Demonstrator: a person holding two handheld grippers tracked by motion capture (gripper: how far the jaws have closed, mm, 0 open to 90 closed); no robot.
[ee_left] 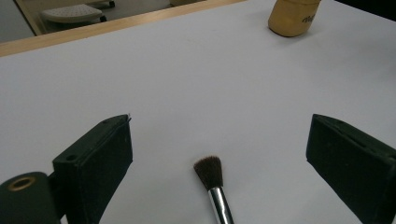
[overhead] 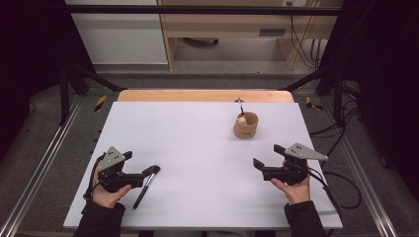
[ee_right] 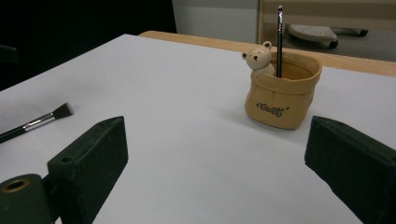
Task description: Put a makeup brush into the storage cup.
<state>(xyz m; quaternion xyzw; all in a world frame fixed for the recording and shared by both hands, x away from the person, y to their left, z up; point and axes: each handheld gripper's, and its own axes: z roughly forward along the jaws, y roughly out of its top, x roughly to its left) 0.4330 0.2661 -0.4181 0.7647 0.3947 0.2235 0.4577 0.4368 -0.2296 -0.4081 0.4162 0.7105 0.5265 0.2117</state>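
Fingers (ee_left: 100, 163) apart; two brushes, one holder (ee_right: 282, 93).

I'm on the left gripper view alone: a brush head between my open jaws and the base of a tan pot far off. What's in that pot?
Observer: A thin dark-handled brush stands upright in the pot, beside a small bear figure at its rim.
Operator: How does the brush by me lie overall?
Observer: In the high view the loose brush lies flat on the table, bristles toward the far side, handle slanting back past the left gripper.
Operator: And the right gripper?
Observer: The right gripper is open and holds nothing, near the table's right edge, with the pot ahead of it.
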